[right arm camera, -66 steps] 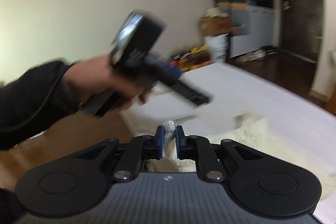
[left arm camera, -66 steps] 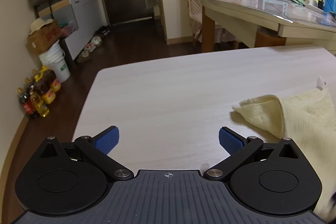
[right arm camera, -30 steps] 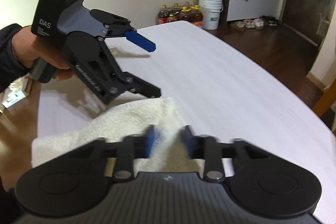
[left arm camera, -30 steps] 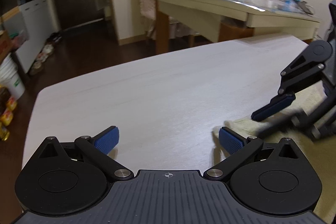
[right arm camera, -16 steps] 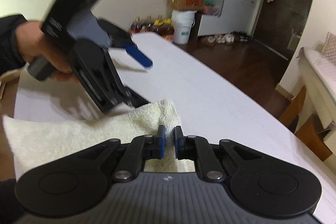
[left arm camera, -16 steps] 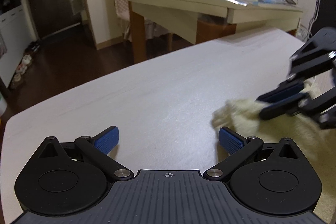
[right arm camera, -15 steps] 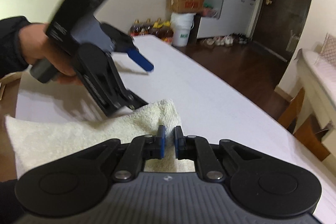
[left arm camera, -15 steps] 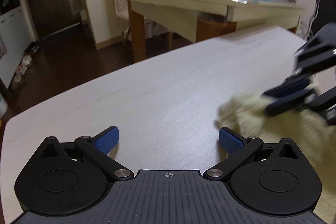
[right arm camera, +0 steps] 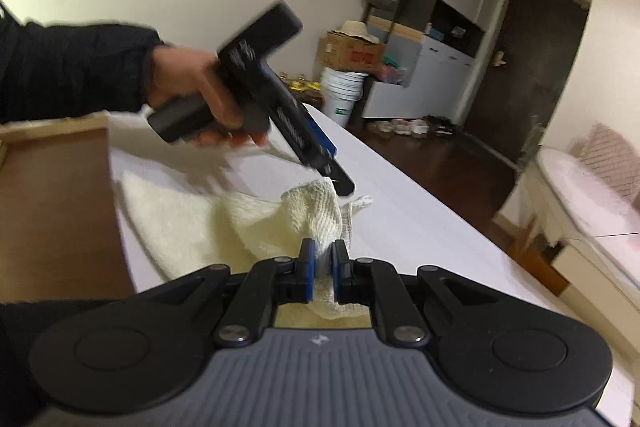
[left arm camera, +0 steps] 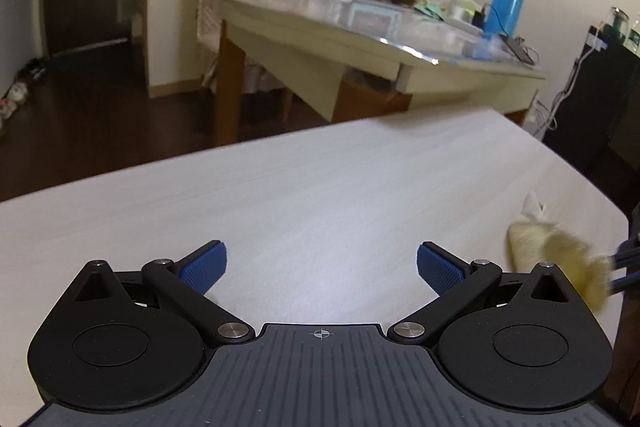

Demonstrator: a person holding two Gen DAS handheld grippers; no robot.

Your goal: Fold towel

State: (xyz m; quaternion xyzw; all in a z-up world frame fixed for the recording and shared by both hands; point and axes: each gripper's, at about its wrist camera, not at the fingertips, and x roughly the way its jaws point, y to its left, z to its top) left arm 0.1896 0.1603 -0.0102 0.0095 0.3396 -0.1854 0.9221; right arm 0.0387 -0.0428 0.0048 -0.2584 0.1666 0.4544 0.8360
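A cream towel (right arm camera: 224,223) lies on the white table (right arm camera: 404,211), with its near corner pulled up into a peak. My right gripper (right arm camera: 323,269) is shut on that raised corner, the cloth pinched between the blue pads. My left gripper (right arm camera: 339,167), held by a hand in a black sleeve, hovers just beyond the peak and looks apart from it. In the left wrist view my left gripper (left arm camera: 320,267) is open with only bare table (left arm camera: 320,187) between its pads. There the towel (left arm camera: 560,259) is a blurred tuft at the far right.
A wooden board (right arm camera: 52,207) lies left of the towel at the table's edge. A dining table (left arm camera: 360,39) with an oven and a blue bottle (left arm camera: 506,1) stands beyond the far edge. A bucket (right arm camera: 344,91), boxes and a dark floor lie past the table's end.
The right gripper has lifted the towel corner and carried it toward the right edge of the left wrist view. The left gripper has swung right and stayed open.
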